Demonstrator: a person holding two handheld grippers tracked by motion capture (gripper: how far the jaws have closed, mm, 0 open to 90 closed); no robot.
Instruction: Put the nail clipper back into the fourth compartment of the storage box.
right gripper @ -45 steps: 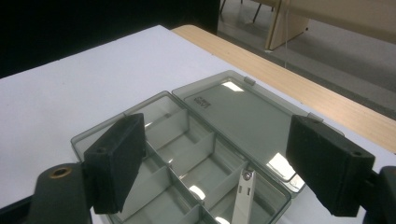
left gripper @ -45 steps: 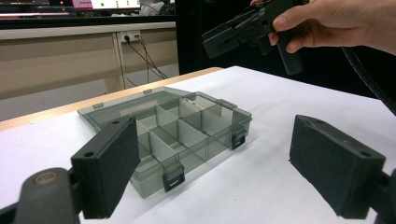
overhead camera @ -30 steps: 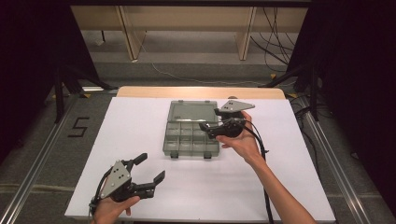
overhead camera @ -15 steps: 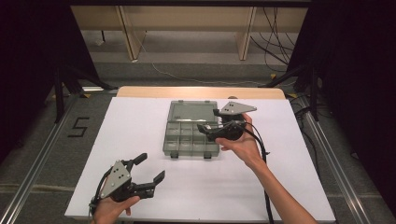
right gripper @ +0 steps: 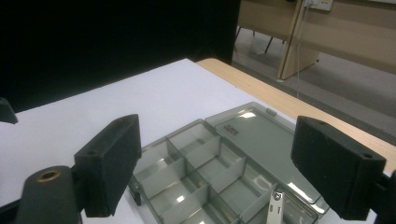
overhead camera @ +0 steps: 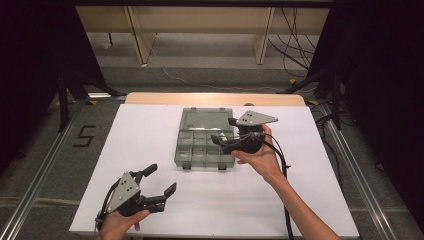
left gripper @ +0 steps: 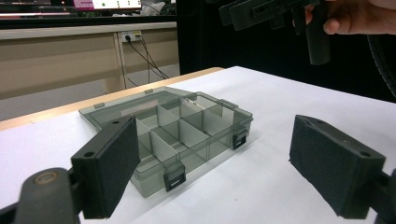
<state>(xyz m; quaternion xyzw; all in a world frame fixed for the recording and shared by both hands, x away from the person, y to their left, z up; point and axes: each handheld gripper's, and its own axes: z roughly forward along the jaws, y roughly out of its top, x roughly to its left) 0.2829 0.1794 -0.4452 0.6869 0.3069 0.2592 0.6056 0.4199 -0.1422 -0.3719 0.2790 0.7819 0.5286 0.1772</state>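
The compartment box lies mid-bench with its lid folded back flat; its cells look empty. The right claw hovers over its right edge, spread wide and holding nothing. The left claw waits near-left, equally spread. Filling or closing seems still ahead.

Overhead light fell evenly on the white table; dark curtains flanked it. Glare spots marked the organizer box lid. Near fingers appeared slightly soft.
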